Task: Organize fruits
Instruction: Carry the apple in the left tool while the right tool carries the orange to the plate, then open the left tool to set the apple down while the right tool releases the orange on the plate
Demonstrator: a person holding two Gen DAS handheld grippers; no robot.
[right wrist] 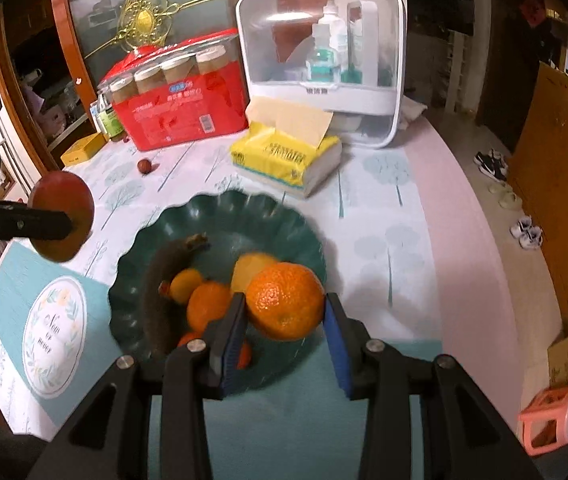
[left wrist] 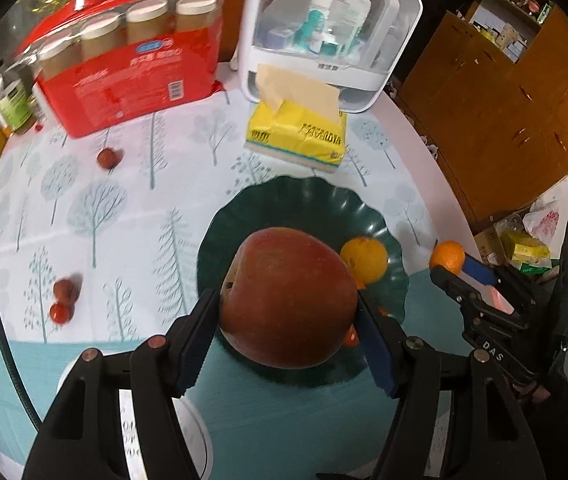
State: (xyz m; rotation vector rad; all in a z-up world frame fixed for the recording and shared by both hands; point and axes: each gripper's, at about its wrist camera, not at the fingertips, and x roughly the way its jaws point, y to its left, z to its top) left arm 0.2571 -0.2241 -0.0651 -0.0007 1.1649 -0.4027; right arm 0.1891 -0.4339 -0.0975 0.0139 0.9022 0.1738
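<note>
You've got L gripper [left wrist: 287,312] clamped on the apple [left wrist: 287,296] and R gripper [right wrist: 284,320] on a mandarin [right wrist: 285,300], both over the green bowl [right wrist: 220,216] w/ several fruits already in; three small red fruits [left wrist: 64,300] left on the tablecloth.

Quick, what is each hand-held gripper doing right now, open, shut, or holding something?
Left hand-held gripper: shut on the large round red apple.
Right hand-held gripper: shut on the round orange mandarin, above the dark green scalloped plastic plate.

Dark green plate [right wrist: 220,216], red apple [left wrist: 287,296], orange tangerine [right wrist: 285,300], pale tree-patterned tablecloth [left wrist: 124,208].
</note>
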